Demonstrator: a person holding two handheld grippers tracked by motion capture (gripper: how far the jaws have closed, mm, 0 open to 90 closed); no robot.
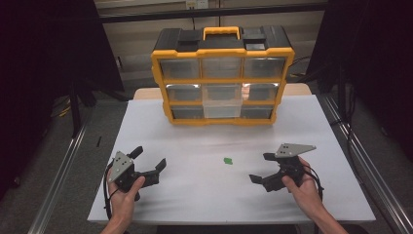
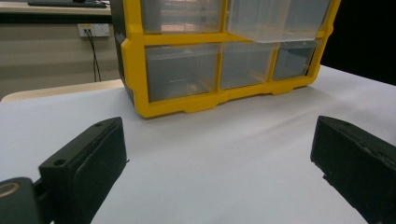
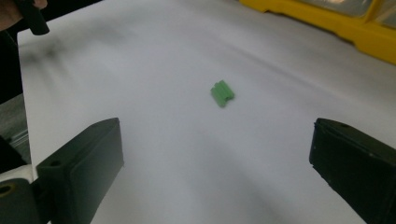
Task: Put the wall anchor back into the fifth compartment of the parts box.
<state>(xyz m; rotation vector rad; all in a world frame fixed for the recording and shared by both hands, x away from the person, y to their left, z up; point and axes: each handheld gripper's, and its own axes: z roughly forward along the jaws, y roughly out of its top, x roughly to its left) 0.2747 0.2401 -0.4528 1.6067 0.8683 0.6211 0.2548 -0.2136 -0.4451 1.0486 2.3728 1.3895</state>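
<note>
A small green ridged piece lies on the white table, between the two hands. In the right gripper view the green piece sits ahead of my right gripper, whose jaws stand wide apart with nothing between them. Seen from above, the right gripper is just right of the piece and points left at it. My left gripper is open and empty at the front left, aimed toward the organizer. Its jaws frame bare tabletop.
A yellow and black drawer organizer with clear drawers stands at the back centre. Its middle drawer is pulled out a little. The organizer's lower row faces the left gripper. The table's edges drop off on both sides.
</note>
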